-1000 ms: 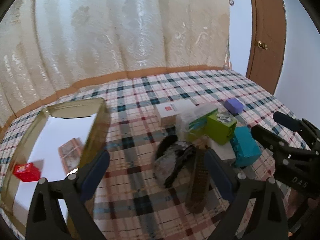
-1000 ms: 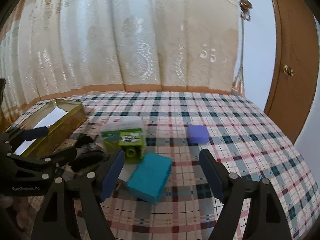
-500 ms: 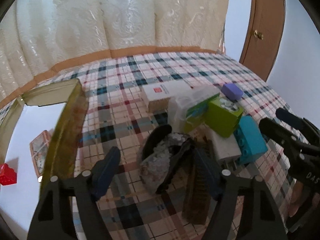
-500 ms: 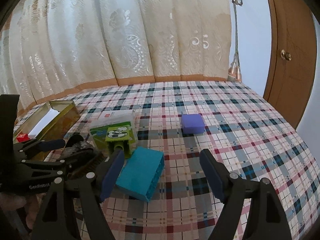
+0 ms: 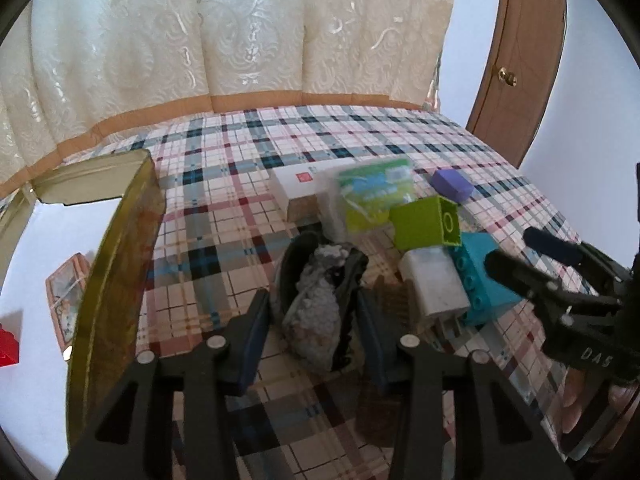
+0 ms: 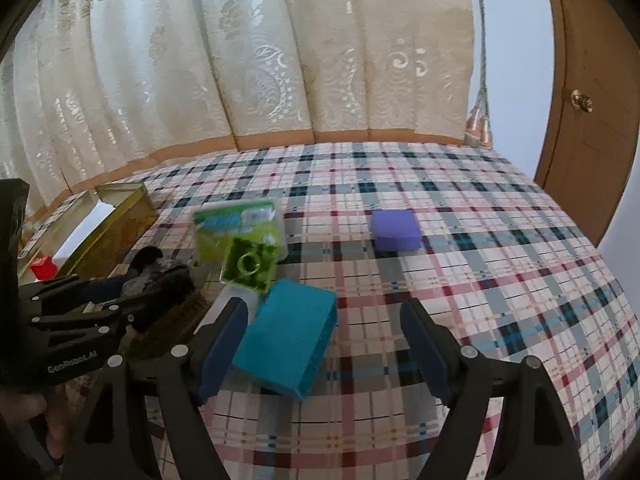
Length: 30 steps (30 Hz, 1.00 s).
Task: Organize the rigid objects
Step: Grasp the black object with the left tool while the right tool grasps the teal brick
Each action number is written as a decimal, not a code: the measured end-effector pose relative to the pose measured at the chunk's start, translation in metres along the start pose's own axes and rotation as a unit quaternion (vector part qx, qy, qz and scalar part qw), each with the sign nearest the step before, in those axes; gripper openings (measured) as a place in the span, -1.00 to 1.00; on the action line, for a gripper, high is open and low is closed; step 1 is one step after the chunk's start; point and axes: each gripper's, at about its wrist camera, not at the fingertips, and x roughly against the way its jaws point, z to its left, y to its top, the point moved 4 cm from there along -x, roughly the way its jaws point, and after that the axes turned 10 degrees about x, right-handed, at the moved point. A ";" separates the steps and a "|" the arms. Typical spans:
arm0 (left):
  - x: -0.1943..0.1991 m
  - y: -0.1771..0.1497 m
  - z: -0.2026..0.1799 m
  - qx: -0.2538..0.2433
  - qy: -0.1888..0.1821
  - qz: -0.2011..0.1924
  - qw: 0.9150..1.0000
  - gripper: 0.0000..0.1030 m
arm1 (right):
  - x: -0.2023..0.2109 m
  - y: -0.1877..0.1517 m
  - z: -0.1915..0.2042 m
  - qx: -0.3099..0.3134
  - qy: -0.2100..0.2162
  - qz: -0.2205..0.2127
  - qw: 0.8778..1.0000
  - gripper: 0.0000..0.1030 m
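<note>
A black and grey fuzzy object (image 5: 320,312) lies on the plaid cloth, with a brown brush (image 5: 380,360) beside it. My left gripper (image 5: 312,336) is closing on the object and its pads meet both sides. To the right lie a white charger (image 5: 434,284), a green block (image 5: 428,220) and a teal block (image 6: 288,332). My right gripper (image 6: 324,340) hangs open over the teal block, which lies by its left finger. In the left wrist view the right gripper (image 5: 516,248) shows at the right edge.
A gold tin (image 5: 116,260) stands open at the left, holding a red block (image 5: 8,348) and a small picture pack (image 5: 66,296). Behind the pile lie a white box (image 5: 300,188), a green-labelled clear box (image 5: 372,192) and a purple block (image 6: 396,230). Curtains and a door stand behind.
My left gripper came forward and down over the black and grey object, and its jaws narrowed from wide apart to the object's sides. The right gripper stayed about where it was.
</note>
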 end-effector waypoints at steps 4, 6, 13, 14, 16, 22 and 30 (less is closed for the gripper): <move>0.005 0.002 0.003 0.008 -0.002 -0.010 1.000 -0.17 | -0.008 0.000 0.007 0.010 0.012 0.017 1.000 0.56; 0.008 0.002 0.003 0.009 0.002 -0.018 1.000 -0.17 | -0.010 -0.001 0.003 0.001 0.007 0.023 1.000 0.56; 0.013 0.002 0.001 0.003 0.010 -0.034 0.999 -0.17 | -0.015 -0.001 0.008 0.005 0.021 0.034 0.999 0.29; 0.014 0.002 0.001 0.003 0.010 -0.037 0.999 -0.17 | -0.014 -0.001 0.009 0.001 0.027 0.031 0.999 0.11; 0.015 0.003 0.002 0.007 0.008 -0.041 0.999 -0.17 | -0.012 -0.001 0.007 -0.005 0.021 0.028 0.999 0.04; 0.016 0.003 0.004 0.011 0.005 -0.043 0.999 -0.17 | -0.011 -0.004 -0.009 -0.046 0.011 0.027 0.998 -0.04; 0.018 0.003 0.002 0.007 0.005 -0.043 0.999 -0.17 | -0.010 -0.002 -0.005 -0.035 0.004 0.023 0.999 0.04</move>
